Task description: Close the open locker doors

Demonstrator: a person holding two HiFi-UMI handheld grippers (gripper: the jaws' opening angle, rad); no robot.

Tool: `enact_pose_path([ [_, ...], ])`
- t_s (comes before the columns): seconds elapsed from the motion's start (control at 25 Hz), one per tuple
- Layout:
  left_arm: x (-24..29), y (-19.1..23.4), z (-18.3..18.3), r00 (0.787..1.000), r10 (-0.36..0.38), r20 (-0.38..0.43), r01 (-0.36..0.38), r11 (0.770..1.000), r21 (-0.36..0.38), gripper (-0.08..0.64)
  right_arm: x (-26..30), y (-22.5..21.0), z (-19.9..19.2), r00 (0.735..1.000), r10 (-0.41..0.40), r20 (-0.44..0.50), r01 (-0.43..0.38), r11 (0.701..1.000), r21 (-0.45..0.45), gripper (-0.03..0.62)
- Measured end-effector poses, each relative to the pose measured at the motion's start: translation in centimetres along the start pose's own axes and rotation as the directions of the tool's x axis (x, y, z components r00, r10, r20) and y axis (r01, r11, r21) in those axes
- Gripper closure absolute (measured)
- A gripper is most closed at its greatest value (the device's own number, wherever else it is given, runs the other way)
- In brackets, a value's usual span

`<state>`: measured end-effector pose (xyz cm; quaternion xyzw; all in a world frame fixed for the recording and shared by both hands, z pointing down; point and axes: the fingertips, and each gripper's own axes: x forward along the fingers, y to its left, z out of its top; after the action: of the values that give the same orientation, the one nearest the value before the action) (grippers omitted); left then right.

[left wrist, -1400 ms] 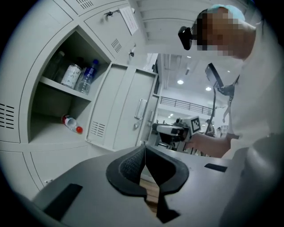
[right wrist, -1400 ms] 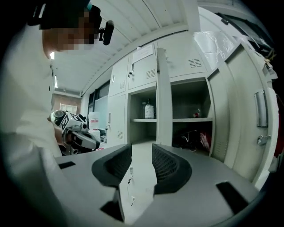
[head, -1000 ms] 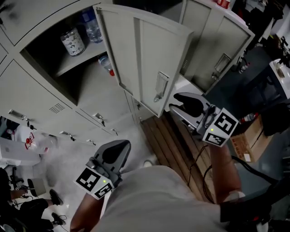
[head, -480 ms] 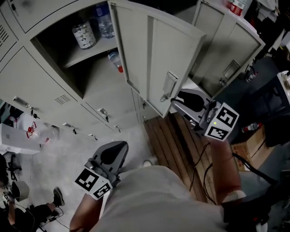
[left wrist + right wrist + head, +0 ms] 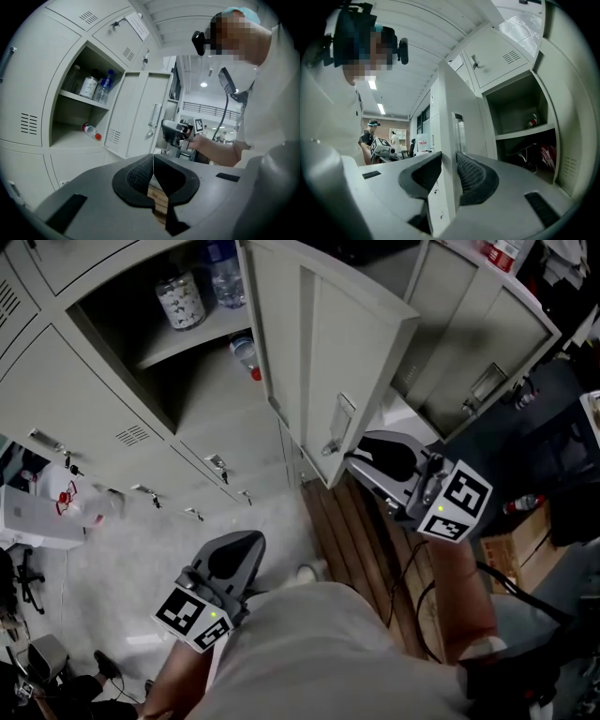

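Right gripper (image 5: 448, 164) has just been closing its jaws and now pinches the upright free edge of the locker door (image 5: 319, 352) – its open compartment (image 5: 169, 381) lies left of those fingers, so the swing likely goes leftward – while the left gripper (image 5: 153, 164), jaws together and empty, sits farther off.

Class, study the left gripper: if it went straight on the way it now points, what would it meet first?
Most likely the open door, low down near its handle. Depth is hard to judge.
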<state>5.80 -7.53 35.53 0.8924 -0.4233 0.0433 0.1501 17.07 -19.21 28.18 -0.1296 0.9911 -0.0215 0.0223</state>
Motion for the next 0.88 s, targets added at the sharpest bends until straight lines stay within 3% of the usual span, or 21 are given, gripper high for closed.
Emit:
enact_pose_path([
  [0.88,-4.4,4.5,0.9,0.998,0.031,0.046,-0.031,0.999,-0.009,0.548,8.7,7.1,-0.5,0.997,0.072,-0.037,-0.073,0.997,-0.030,0.526],
])
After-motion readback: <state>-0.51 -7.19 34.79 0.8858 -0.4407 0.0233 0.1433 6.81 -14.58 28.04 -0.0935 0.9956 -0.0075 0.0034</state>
